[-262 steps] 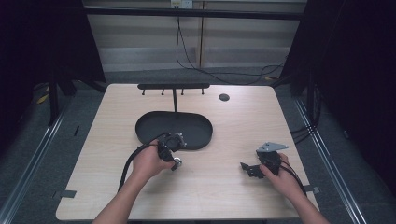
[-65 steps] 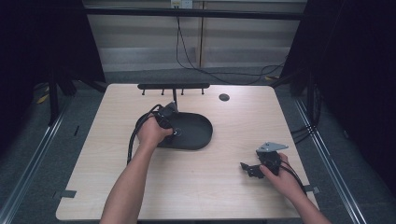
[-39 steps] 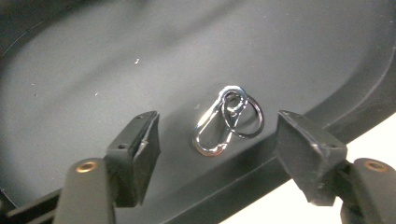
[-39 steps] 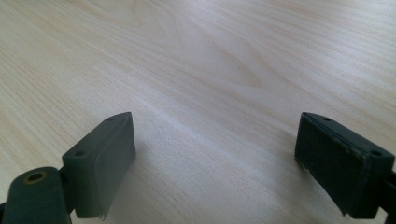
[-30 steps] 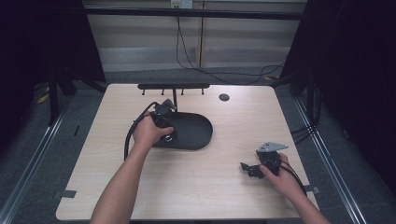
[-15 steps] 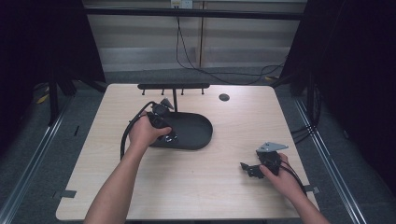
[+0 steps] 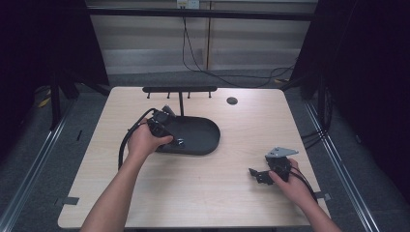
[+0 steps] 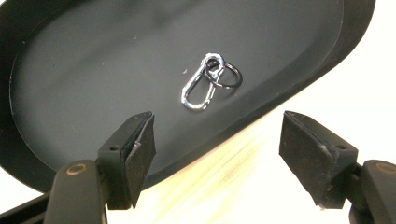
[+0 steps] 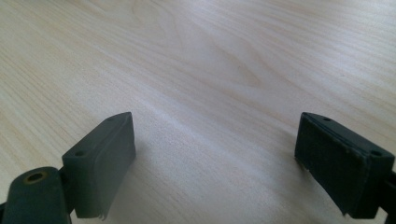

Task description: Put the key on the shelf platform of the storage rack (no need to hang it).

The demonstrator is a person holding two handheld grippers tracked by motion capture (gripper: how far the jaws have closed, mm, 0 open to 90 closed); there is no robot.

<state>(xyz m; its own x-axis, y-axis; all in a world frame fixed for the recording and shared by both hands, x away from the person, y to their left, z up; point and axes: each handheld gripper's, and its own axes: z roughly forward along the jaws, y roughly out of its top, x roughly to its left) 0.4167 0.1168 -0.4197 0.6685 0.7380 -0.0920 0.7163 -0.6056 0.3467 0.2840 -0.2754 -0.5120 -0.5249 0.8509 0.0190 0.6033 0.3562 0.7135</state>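
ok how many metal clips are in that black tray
1: a silver metal carabiner clip joined to a dark key ring, lying loose in the black oval tray, beyond the left claw.

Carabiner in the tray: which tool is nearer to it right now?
Left. The left tool hangs open at the tray's near edge, with the carabiner just ahead, untouched. The right tool sits open on bare table, well off to the tray's right.
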